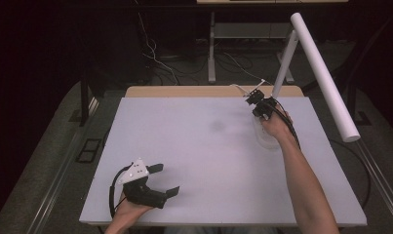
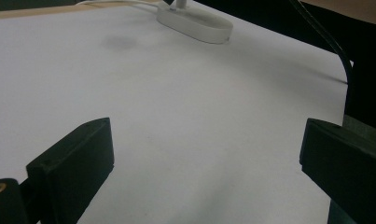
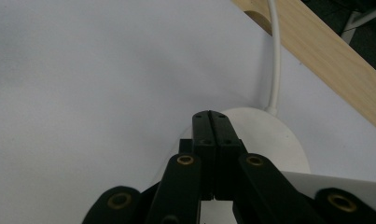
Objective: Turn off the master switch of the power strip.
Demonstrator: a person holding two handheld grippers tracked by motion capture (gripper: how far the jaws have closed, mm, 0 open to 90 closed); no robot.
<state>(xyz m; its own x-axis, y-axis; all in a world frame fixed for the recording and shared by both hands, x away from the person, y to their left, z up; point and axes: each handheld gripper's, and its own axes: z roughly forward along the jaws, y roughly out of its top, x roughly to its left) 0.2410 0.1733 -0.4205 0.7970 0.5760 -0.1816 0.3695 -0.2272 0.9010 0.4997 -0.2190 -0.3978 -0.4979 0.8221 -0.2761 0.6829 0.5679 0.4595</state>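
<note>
**High view: lamp at far right of table, right gripper at its base**

Lamp [image 1: 321, 73]: white desk lamp; oval base [image 2: 195, 22] on the white table [image 1: 194, 161] near the far right corner, stem rising to a long tube head that overhangs the right edge. A white cord [image 3: 274, 56] runs from the base over the wooden back edge [image 3: 325, 60].

Right gripper [image 1: 258, 101]: above the base by the stem, jaws pressed together, nothing between them. Whether the tips touch the base cannot be told.

Left gripper [image 1: 160, 180]: low at the near left, jaws wide apart, holding nothing, resting well apart from the lamp.

Step in hand, as judged: pressing or prodding the base with closed tips, perhaps a switch. Next move calls for a short, straight push without tipping the stem.

Room: the table's middle and left lie bare. Tight spots are the back edge, the cord and the right edge under the head.
</note>
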